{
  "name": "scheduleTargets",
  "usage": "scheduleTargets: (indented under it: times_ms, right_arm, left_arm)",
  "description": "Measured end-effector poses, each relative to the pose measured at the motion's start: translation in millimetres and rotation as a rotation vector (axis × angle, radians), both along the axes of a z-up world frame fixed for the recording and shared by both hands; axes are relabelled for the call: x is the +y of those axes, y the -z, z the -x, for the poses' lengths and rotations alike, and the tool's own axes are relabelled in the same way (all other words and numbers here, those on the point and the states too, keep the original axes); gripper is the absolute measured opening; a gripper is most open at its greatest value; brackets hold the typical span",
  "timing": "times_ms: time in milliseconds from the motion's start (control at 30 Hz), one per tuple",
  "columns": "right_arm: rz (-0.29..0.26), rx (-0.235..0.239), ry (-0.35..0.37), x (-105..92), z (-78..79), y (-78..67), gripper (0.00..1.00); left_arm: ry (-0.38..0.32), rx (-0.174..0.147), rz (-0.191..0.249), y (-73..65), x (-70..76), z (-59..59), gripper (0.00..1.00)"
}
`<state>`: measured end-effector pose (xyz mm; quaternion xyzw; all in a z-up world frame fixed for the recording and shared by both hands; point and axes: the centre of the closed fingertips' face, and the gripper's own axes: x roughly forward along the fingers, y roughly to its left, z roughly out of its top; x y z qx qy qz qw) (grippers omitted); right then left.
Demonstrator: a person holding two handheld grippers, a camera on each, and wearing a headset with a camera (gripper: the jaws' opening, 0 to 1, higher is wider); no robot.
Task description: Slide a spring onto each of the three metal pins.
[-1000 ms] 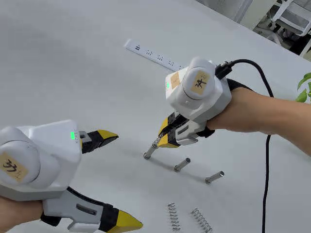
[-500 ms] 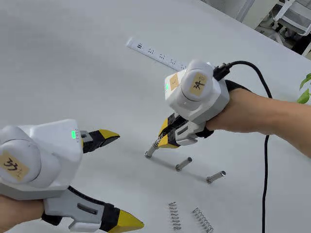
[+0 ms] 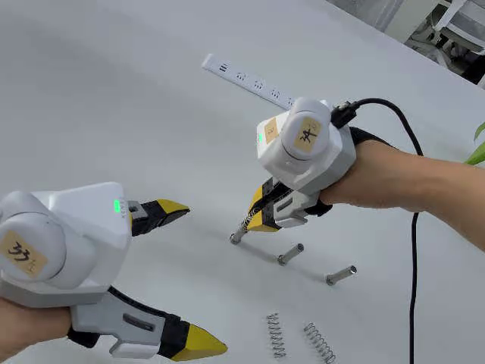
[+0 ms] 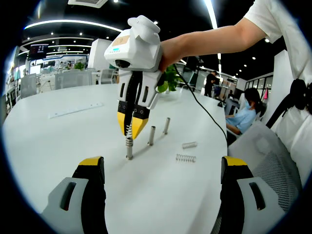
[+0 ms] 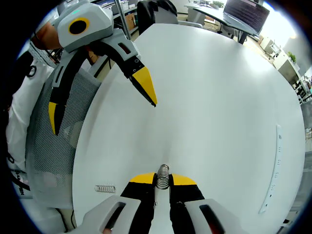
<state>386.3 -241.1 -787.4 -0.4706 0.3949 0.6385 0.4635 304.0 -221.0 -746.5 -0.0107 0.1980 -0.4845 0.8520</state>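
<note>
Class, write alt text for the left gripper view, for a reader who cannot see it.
The right gripper, pointing down from above, holds a spring at the top of the nearest pin on a white table. Two bare pins stand beyond, and two loose springs lie to their right. The left gripper is wide open in the foreground.

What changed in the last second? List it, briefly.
Little: the whole view shifted, so the camera moved. The right gripper stays shut on the spring over the first pin, perhaps slightly lower on it. Nothing taken or released. The left gripper stays open and clear; the two bare pins and two loose springs lie as before.
</note>
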Motion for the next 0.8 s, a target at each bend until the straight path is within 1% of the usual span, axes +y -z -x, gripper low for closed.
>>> scheduleTargets:
  times_ms: [533,800]
  right_arm:
    - [0.021,0.007,-0.012,1.0,0.1,15.5,0.07]
    - [0.028,0.010,-0.021,1.1,-0.1,20.6,0.07]
  left_arm:
    - [-0.004,0.003,0.006,2.3,1.7,0.7,0.98]
    - [-0.006,0.005,0.012,2.7,1.9,-0.1,0.98]
